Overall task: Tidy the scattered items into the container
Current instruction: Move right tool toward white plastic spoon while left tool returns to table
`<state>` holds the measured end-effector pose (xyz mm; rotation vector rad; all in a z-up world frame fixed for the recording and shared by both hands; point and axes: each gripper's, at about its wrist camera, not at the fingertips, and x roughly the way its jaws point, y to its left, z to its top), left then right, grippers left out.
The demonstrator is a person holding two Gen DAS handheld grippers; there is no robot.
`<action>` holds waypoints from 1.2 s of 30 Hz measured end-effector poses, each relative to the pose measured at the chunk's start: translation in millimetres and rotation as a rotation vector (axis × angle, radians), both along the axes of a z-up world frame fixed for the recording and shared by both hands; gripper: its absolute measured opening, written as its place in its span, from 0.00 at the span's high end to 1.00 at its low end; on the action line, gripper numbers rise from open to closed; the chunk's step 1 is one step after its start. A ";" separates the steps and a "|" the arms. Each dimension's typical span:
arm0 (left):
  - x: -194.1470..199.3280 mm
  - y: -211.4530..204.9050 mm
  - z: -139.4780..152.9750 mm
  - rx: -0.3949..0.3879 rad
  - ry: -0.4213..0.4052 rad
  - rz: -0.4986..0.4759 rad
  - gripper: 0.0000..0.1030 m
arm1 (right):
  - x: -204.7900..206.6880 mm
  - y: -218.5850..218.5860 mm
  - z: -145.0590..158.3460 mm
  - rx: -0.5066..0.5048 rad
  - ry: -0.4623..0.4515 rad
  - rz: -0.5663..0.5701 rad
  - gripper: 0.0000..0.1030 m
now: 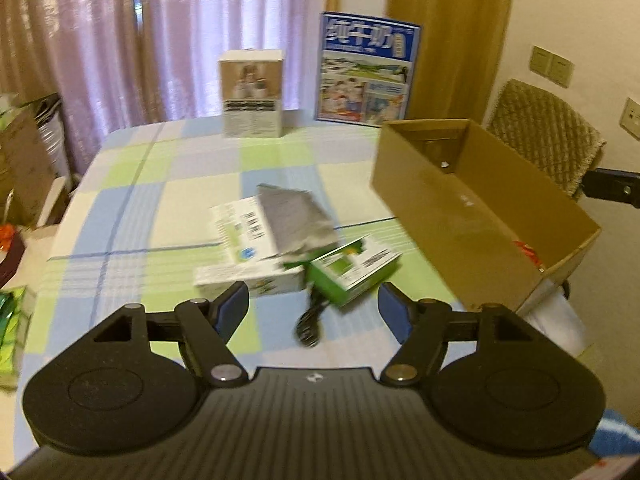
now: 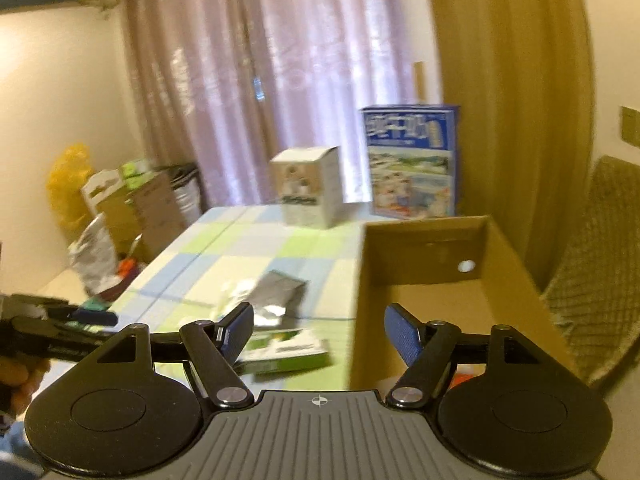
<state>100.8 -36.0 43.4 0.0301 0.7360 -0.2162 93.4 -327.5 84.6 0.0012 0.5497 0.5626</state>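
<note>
A heap of items lies mid-table: a white box with a barcode [image 1: 240, 232], a grey foil pouch [image 1: 294, 220] on top, a white-green box [image 1: 248, 282], a small green-and-white box [image 1: 354, 270] and a black cable [image 1: 310, 320]. The open cardboard box [image 1: 472, 204] stands to their right with something red inside. My left gripper [image 1: 314, 310] is open and empty, just short of the heap. My right gripper [image 2: 320, 330] is open and empty, over the cardboard box's [image 2: 424, 260] left wall; the pouch [image 2: 280, 294] and green box [image 2: 286, 354] lie to its left.
A white-brown carton [image 1: 252, 94] and a blue milk carton [image 1: 366, 74] stand at the table's far edge. A padded chair [image 1: 548, 132] is behind the cardboard box. A green packet [image 1: 12, 316] lies at the table's left edge. Boxes and bags [image 2: 116, 204] are stacked left of the table.
</note>
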 end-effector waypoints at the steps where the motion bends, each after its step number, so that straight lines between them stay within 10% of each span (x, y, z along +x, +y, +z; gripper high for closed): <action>1: -3.9 6.2 -0.9 0.004 0.003 0.009 0.32 | -3.3 7.6 -2.8 -0.010 0.003 0.020 0.32; 36: -12.4 93.2 -60.0 0.054 0.100 0.052 0.32 | 10.7 179.5 -137.4 -0.394 0.217 0.516 0.32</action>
